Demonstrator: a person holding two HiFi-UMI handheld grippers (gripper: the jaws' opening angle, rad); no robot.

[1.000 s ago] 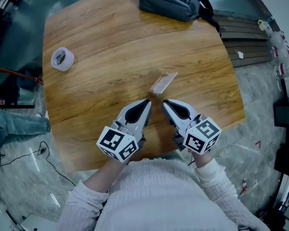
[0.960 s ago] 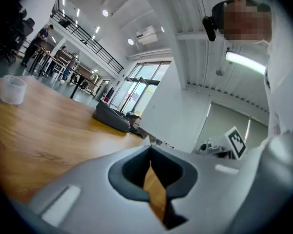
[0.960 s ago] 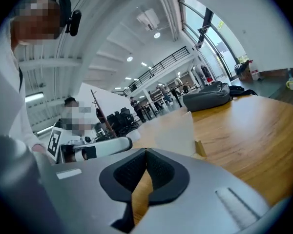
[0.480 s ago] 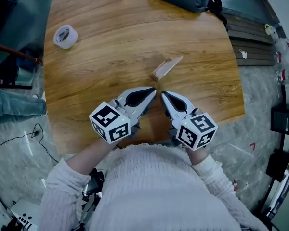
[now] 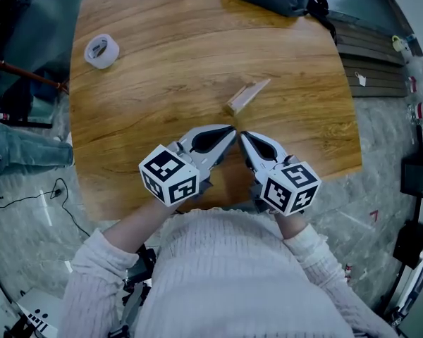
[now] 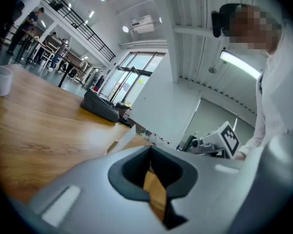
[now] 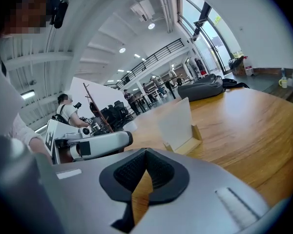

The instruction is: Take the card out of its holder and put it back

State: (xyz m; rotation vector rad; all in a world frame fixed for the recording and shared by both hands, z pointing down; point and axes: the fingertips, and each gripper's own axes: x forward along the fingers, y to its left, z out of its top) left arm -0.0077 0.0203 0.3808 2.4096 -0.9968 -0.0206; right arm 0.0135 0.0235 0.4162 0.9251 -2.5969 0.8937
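— Both tips have drawn together: my left gripper [image 5: 230,129] and right gripper [image 5: 243,135], clenched on nothing, nearly meet.
— And the card [image 7: 175,122]?
— Upright in its wooden holder [image 7: 189,144], just beyond them on the table [image 5: 162,69]. I'm on the approach; next I'd open one and pinch the card's top edge.

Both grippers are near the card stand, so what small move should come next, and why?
Probably open the right gripper first. Its jaws are together with nothing between them, while the card stands upright in its holder just ahead, untouched. The left gripper is shut and empty too, so neither can take the card yet.
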